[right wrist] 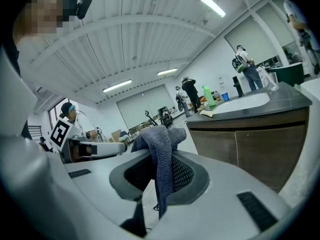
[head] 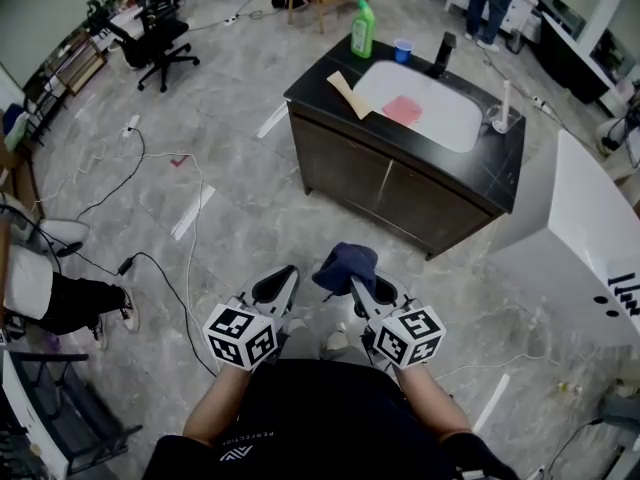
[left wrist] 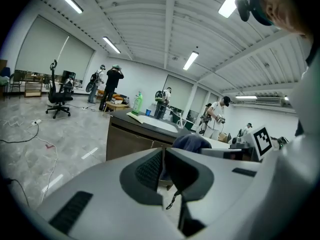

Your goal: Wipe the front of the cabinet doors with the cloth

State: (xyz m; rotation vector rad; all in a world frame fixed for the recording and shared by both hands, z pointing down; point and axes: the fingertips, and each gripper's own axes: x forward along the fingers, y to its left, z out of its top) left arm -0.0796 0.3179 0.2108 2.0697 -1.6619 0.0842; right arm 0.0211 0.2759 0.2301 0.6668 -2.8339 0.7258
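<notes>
A dark blue cloth hangs from my right gripper, which is shut on it; in the right gripper view the cloth drapes over and between the jaws of the right gripper. My left gripper is held beside it, jaws together with nothing in them, as the left gripper view also shows, with the cloth off to its right. The dark brown cabinet doors face me about a step ahead, under a black top; neither gripper touches the doors.
On the cabinet top are a white sink holding a pink sponge, a green bottle, a blue cup and a black faucet. A white counter stands right. Cables cross the floor; a seated person's leg is left.
</notes>
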